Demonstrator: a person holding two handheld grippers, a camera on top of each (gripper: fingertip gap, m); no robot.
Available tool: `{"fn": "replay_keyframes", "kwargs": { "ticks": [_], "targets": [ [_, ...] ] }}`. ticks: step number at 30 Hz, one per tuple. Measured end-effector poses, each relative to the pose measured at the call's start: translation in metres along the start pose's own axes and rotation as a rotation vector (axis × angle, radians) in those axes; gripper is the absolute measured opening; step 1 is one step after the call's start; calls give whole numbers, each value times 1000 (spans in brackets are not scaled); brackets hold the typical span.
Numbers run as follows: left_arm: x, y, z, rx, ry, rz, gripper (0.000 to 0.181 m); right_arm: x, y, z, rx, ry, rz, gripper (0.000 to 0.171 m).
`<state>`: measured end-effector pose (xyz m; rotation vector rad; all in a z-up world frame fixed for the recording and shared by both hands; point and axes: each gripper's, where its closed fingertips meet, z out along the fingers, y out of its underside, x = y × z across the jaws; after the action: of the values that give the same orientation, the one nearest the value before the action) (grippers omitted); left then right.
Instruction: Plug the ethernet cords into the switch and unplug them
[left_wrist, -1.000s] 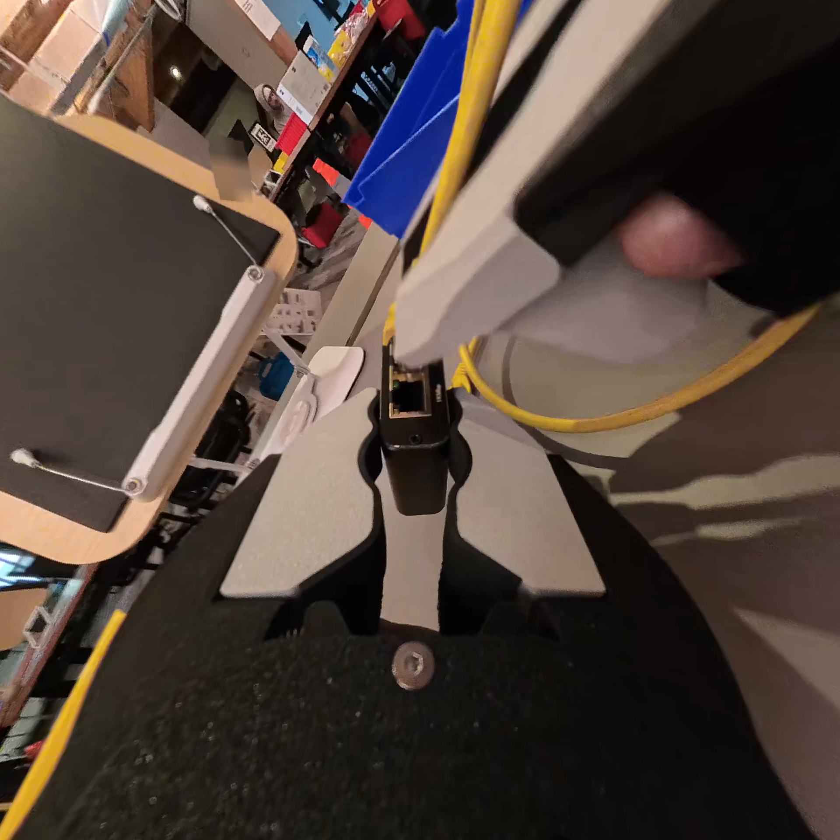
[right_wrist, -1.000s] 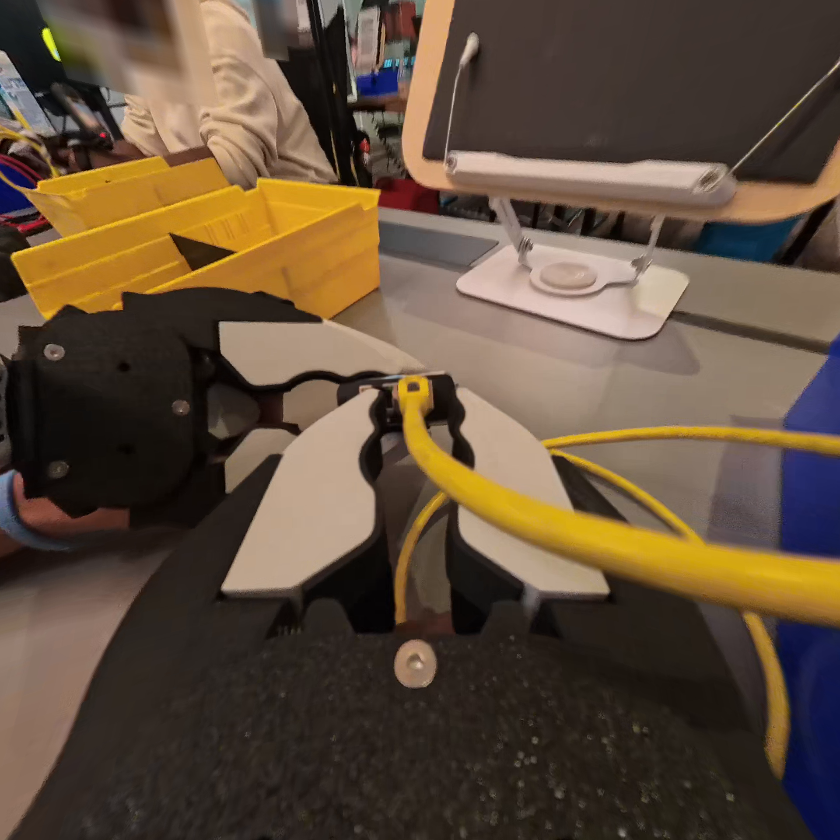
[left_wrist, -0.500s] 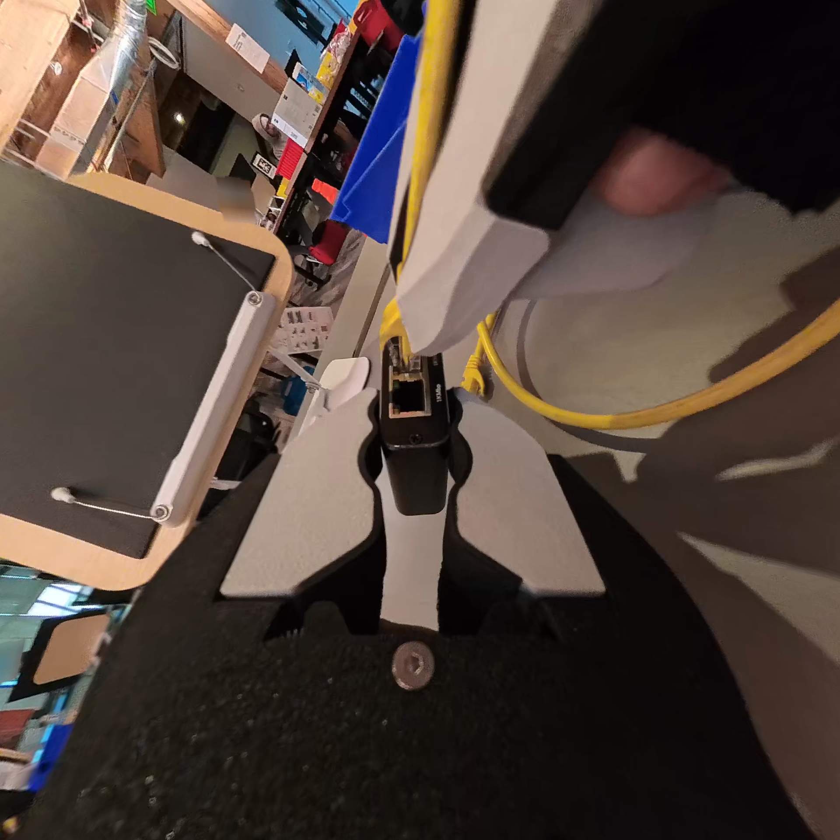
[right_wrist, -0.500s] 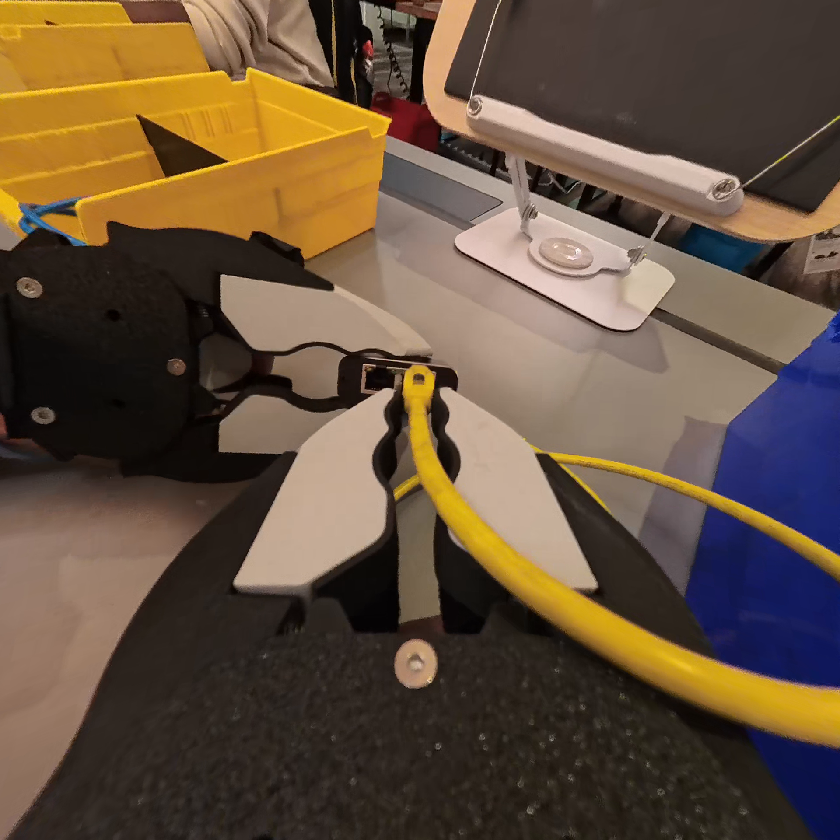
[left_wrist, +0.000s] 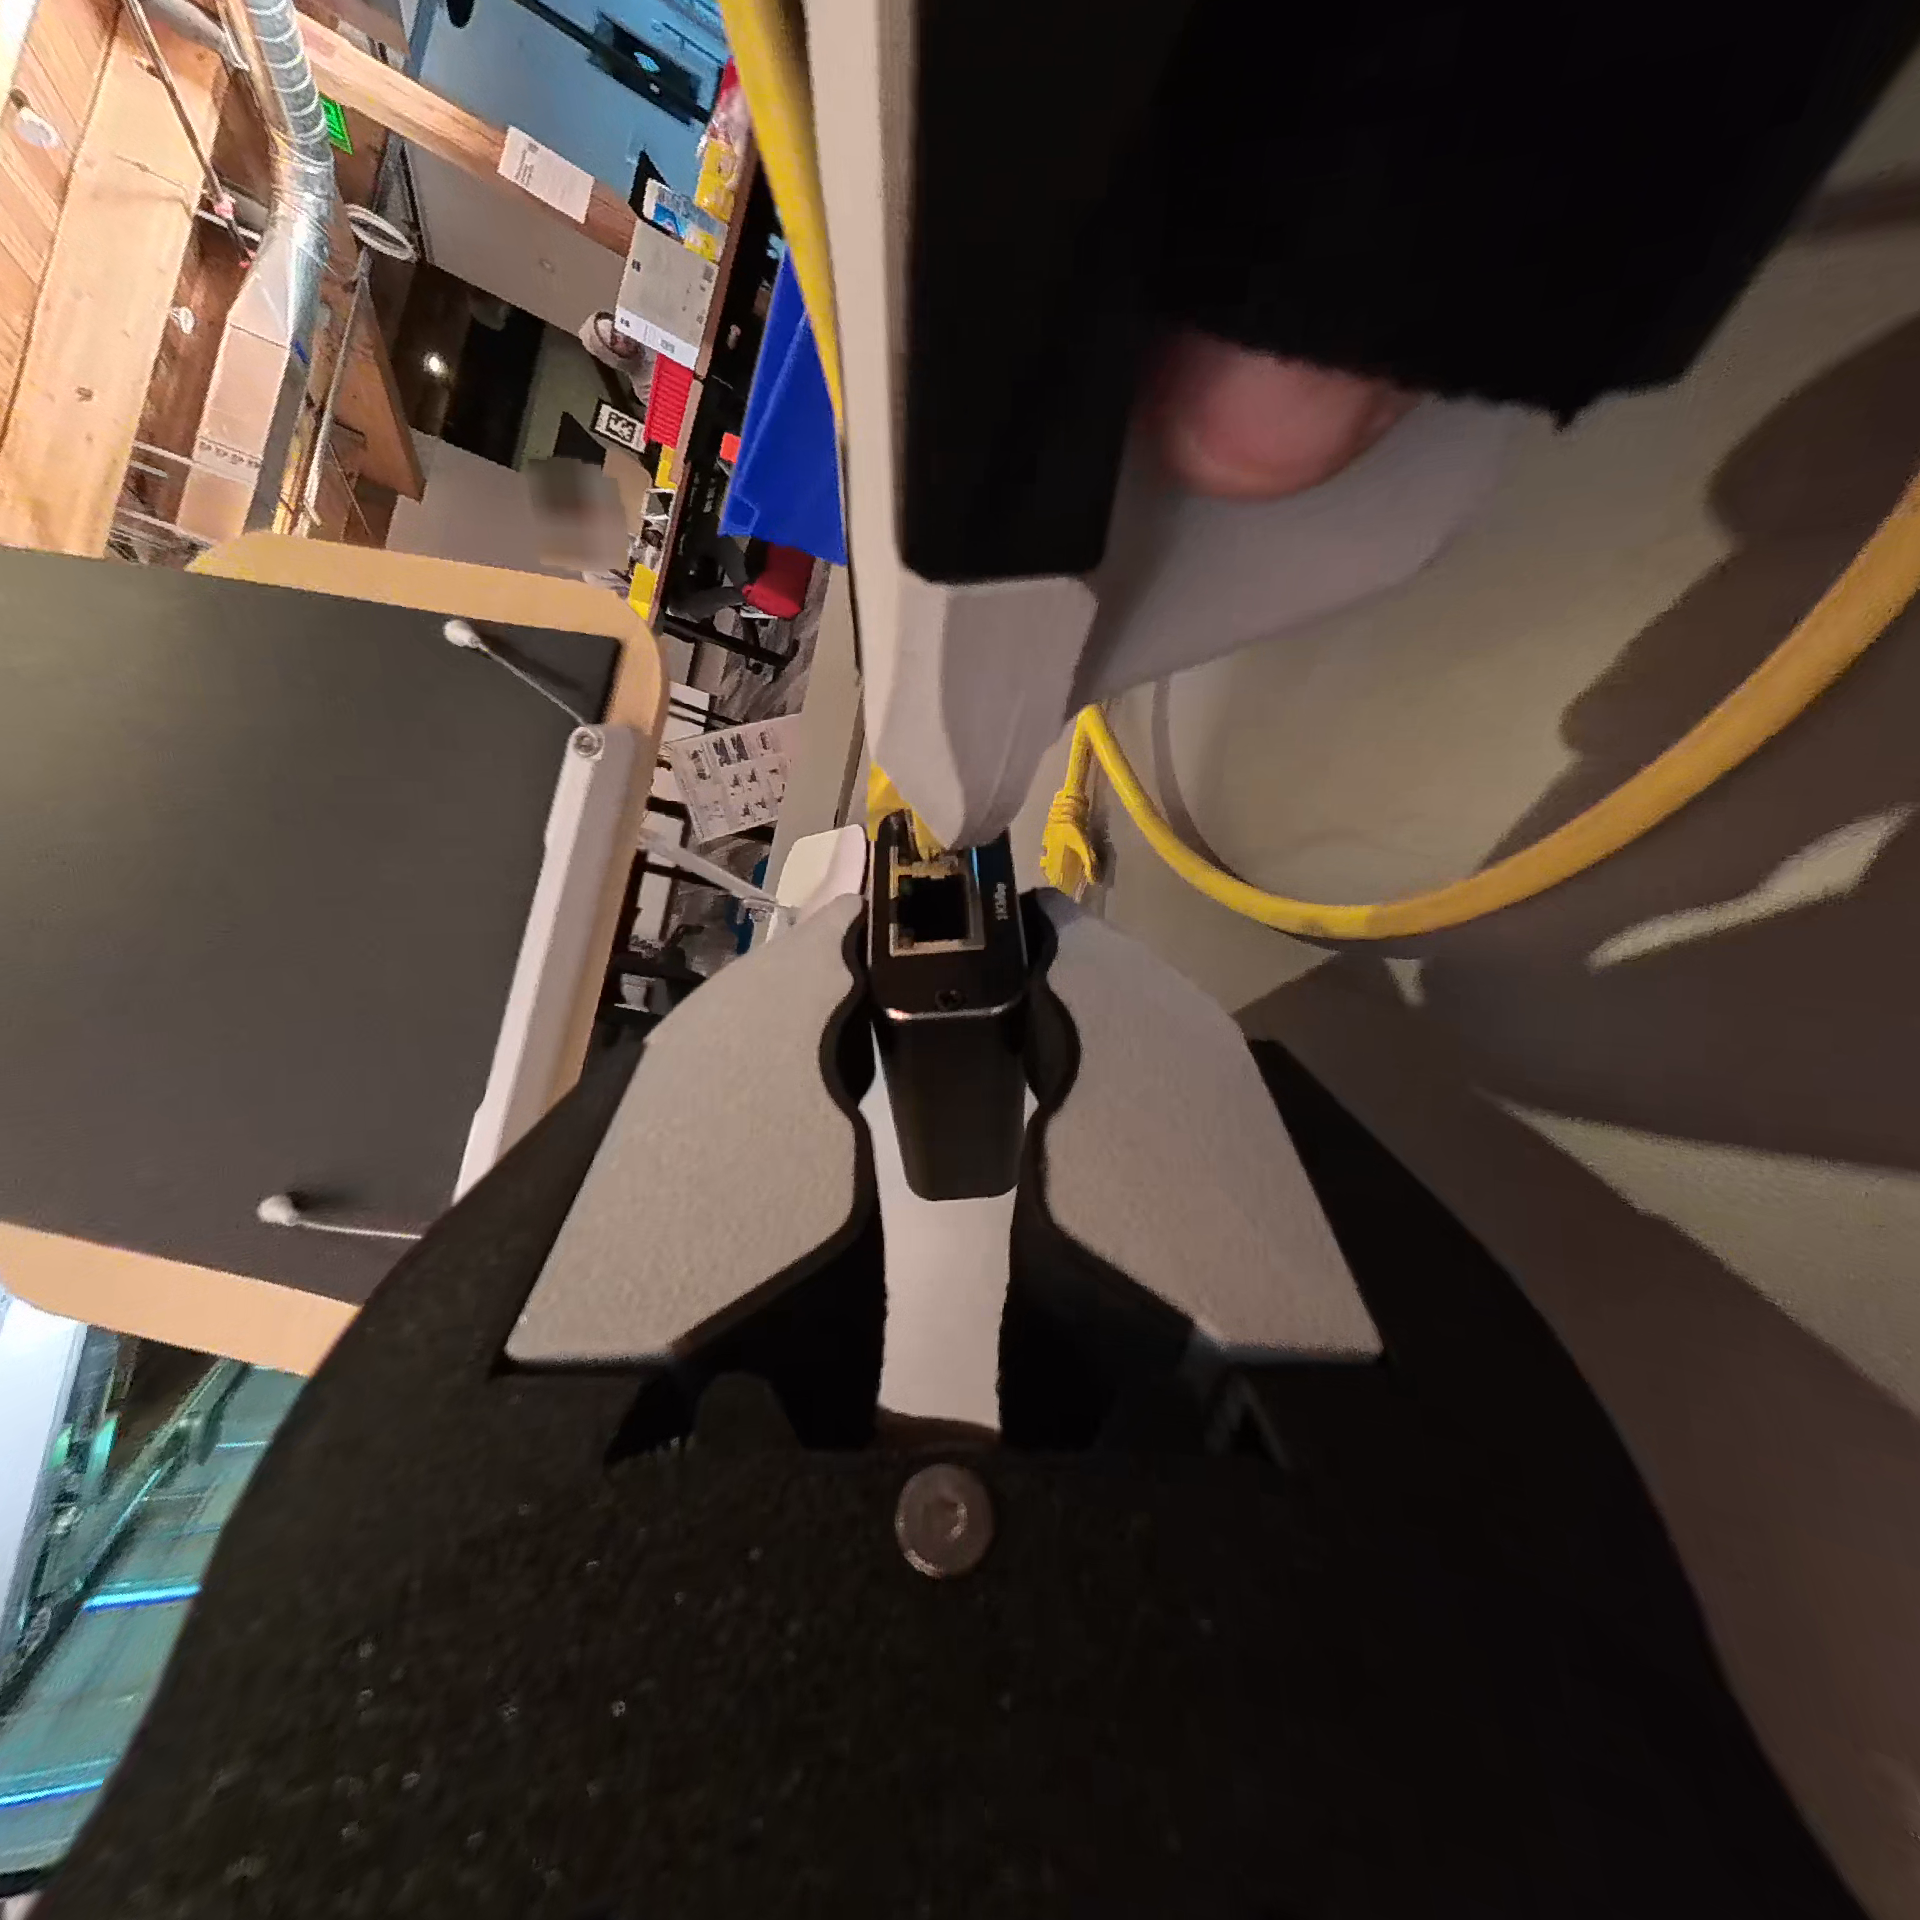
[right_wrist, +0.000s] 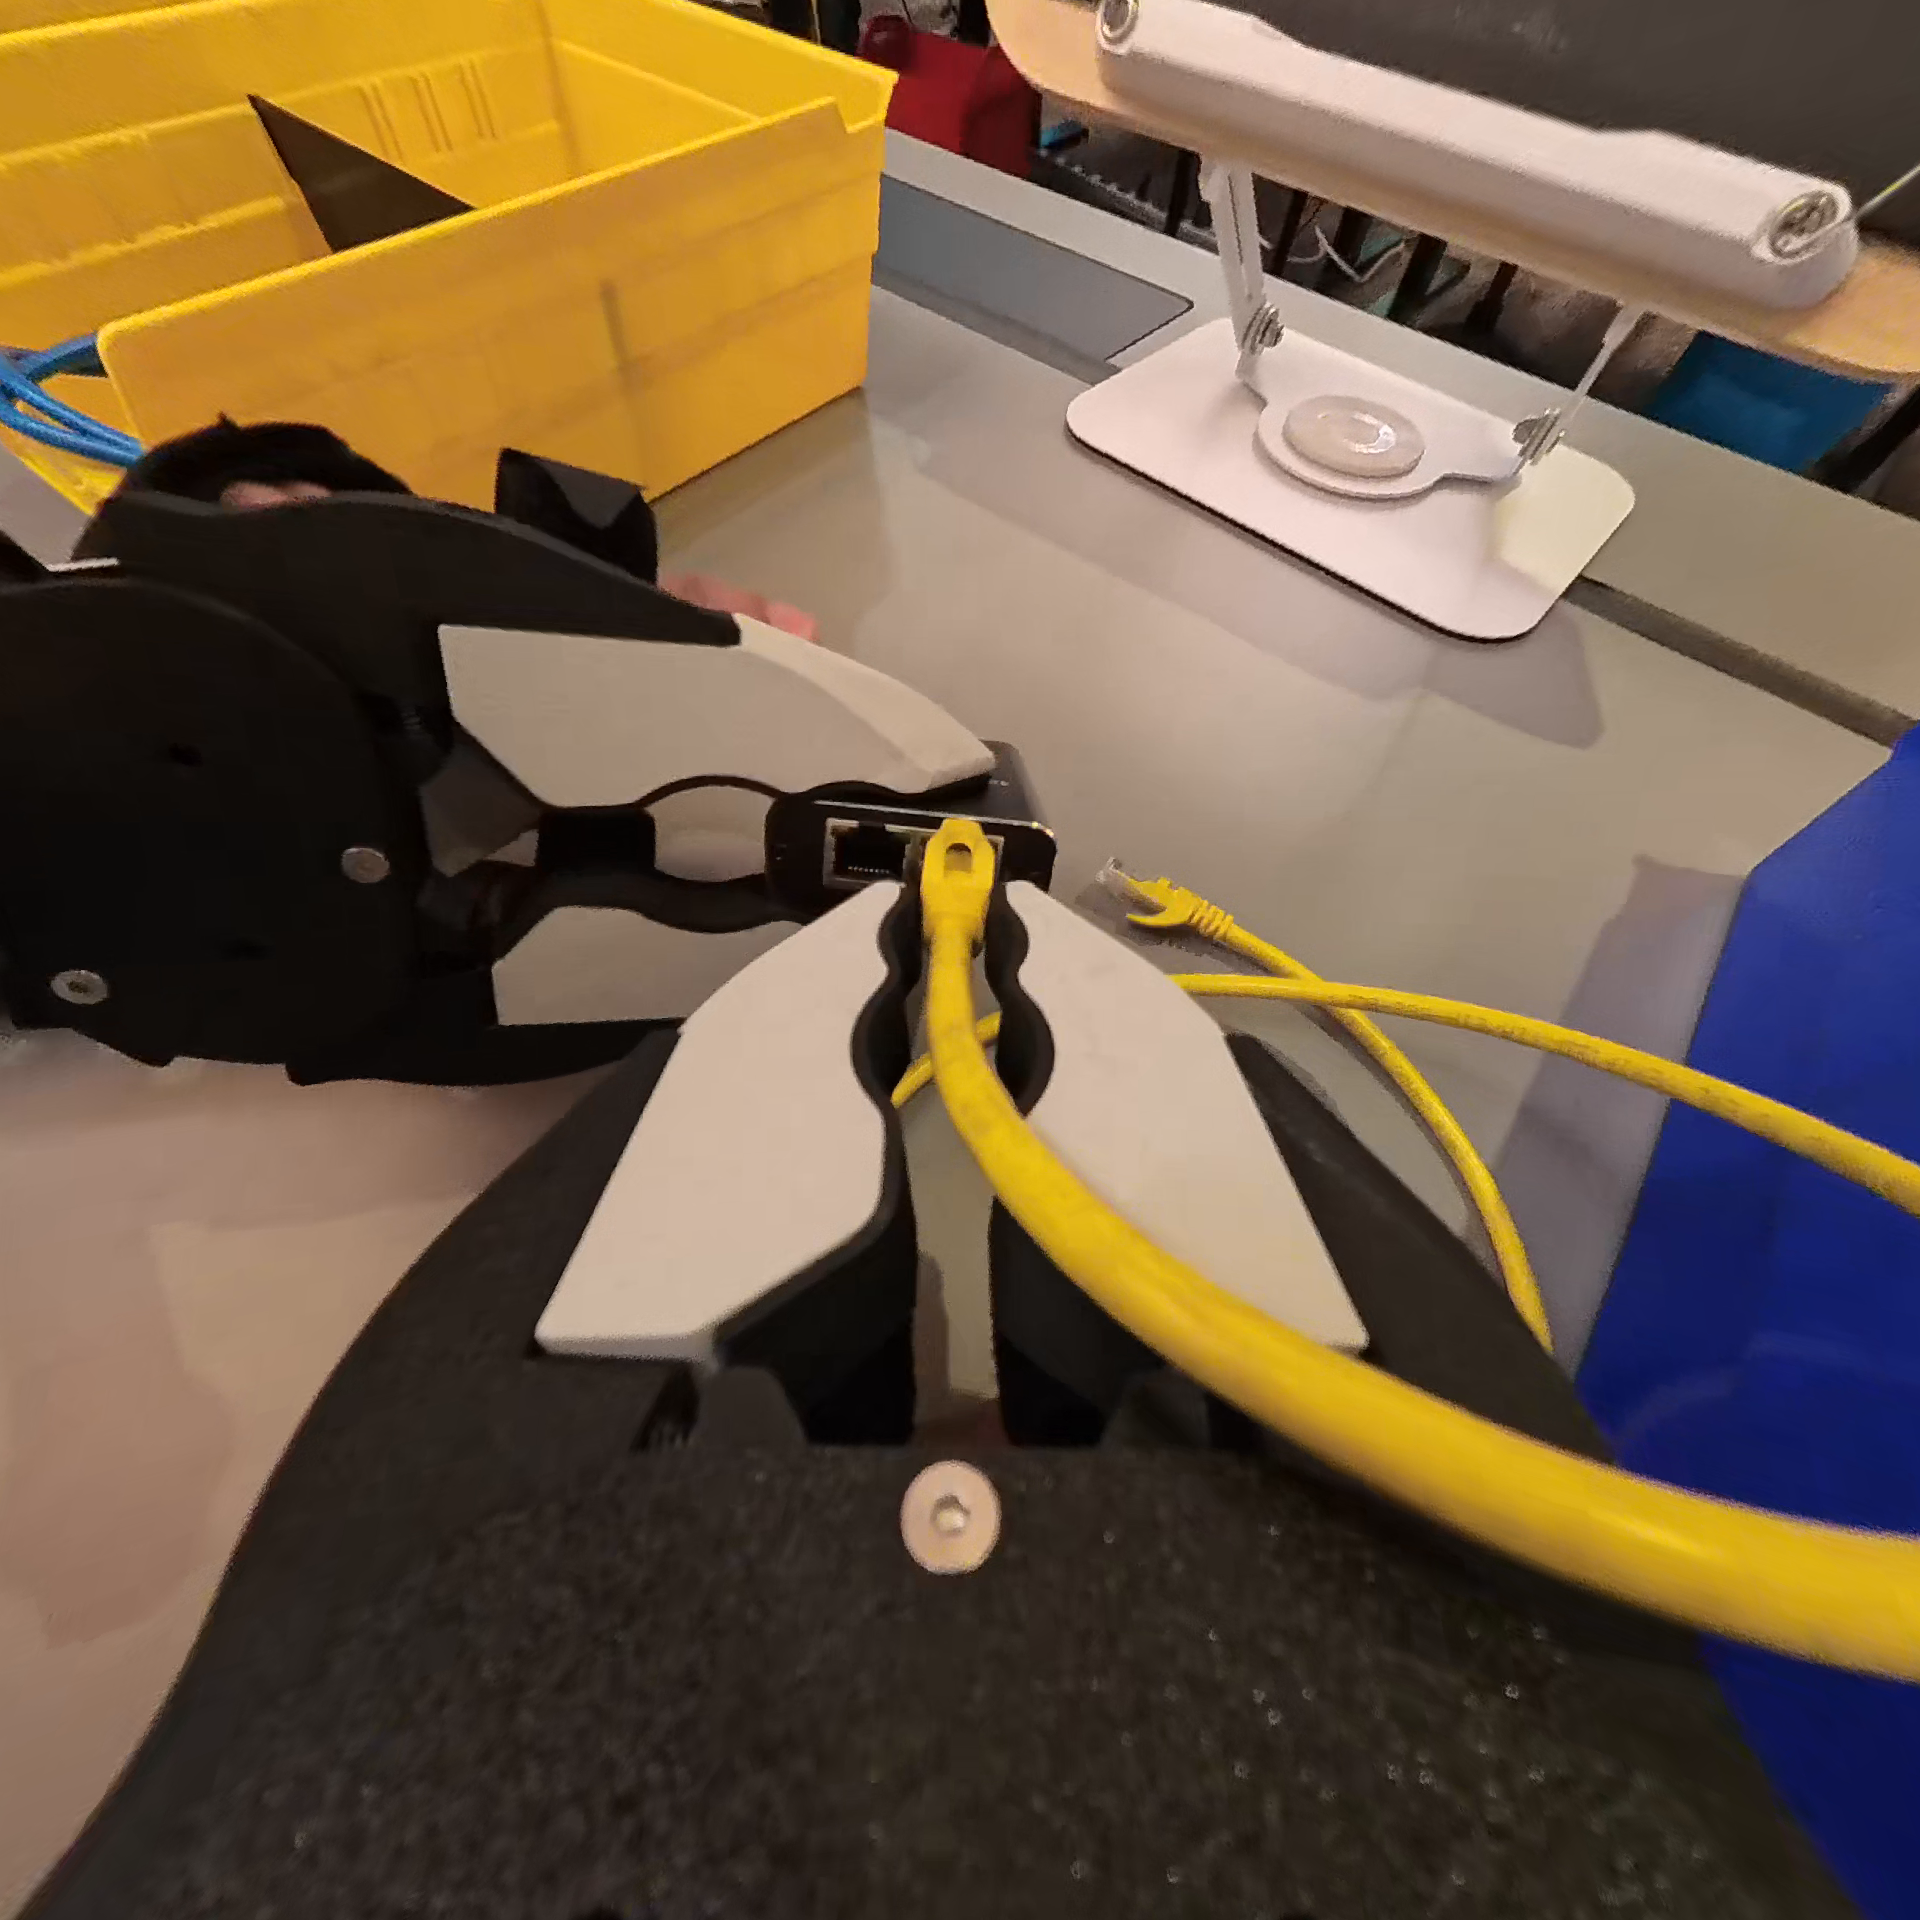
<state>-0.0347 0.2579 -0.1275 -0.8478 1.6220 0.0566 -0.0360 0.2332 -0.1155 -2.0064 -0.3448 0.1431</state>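
Observation:
A small black switch (left_wrist: 943, 1049) is clamped between the fingers of my left gripper (left_wrist: 948, 904), with its ports facing the right gripper. My right gripper (right_wrist: 953, 894) is shut on the plug of a yellow ethernet cord (right_wrist: 951, 873). The plug's tip is at the mouth of the switch's (right_wrist: 1013, 790) right port; how deep it sits I cannot tell. The left port (right_wrist: 857, 847) is empty. The cord's other plug (right_wrist: 1164, 899) lies loose on the table just right of the switch. The right gripper (left_wrist: 956, 810) also shows in the left wrist view, above the switch.
A yellow bin (right_wrist: 468, 312) stands behind the left gripper (right_wrist: 894, 831), with blue cables (right_wrist: 52, 405) at its left. A blue bin (right_wrist: 1818, 1143) stands close on the right. A tablet on a white stand (right_wrist: 1351, 499) is at the back of the grey table (right_wrist: 1247, 675). Only a small space, under 4 cm, lies between the two pairs of fingers.
My right gripper has lowered and brought the yellow plug against the switch's right port. The left gripper has kept hold of the switch and tilted a little.

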Motion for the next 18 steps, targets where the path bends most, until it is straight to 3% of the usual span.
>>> {"fn": "replay_keyframes", "kwargs": {
  "ticks": [5,7,11,14,16,18],
  "targets": [
    [-12,-3,-5,105,48,-197,24,-6,-12,-7,103,-91,8,13],
    [-23,2,-9,152,110,-339,24,-10,-14,-15,128,-120,-54,30],
    [-41,13,-15,192,173,-506,24,-26,-8,-35,113,-204,-206,33],
    [-40,21,-17,109,119,-355,24,-44,3,-61,32,-305,-233,32],
    [-29,11,-29,133,150,-191,24,-57,-1,-89,59,-370,-219,32],
    [-12,-4,-44,210,206,-71,24,-83,-3,-127,98,-558,-183,28]
  ]
}}
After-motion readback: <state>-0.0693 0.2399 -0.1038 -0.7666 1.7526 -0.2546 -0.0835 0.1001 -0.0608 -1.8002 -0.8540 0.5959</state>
